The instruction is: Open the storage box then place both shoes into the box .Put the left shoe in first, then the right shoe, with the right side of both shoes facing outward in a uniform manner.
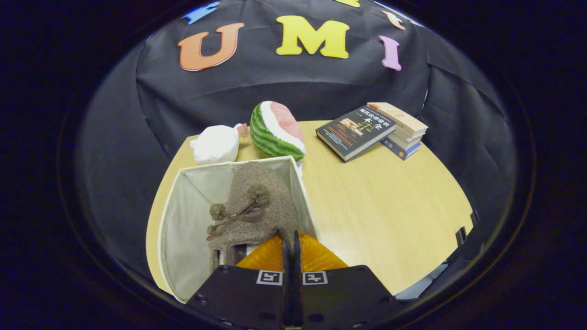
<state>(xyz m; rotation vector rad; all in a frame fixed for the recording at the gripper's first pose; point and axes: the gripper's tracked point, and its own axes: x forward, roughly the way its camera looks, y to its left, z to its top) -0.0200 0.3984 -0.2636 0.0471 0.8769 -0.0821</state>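
Note:
A brown fuzzy shoe [257,206] with a bow and two pom-poms points away from me, toe toward the far wall of the open white fabric storage box [183,220]. It sits within the box opening, against the box's right wall. My gripper [291,245] is shut, and its fingers meet on the shoe's rear edge. Below the shoe's left side a ribbed tan part [227,256] shows. Whether that is this shoe's sole or another shoe I cannot tell.
The box stands on the left part of a wooden table [390,206]. Behind it lie a watermelon-slice plush [275,130] and a white plush [215,144]. A dark book [355,130] leans on a small stack of books [403,130] at the far right.

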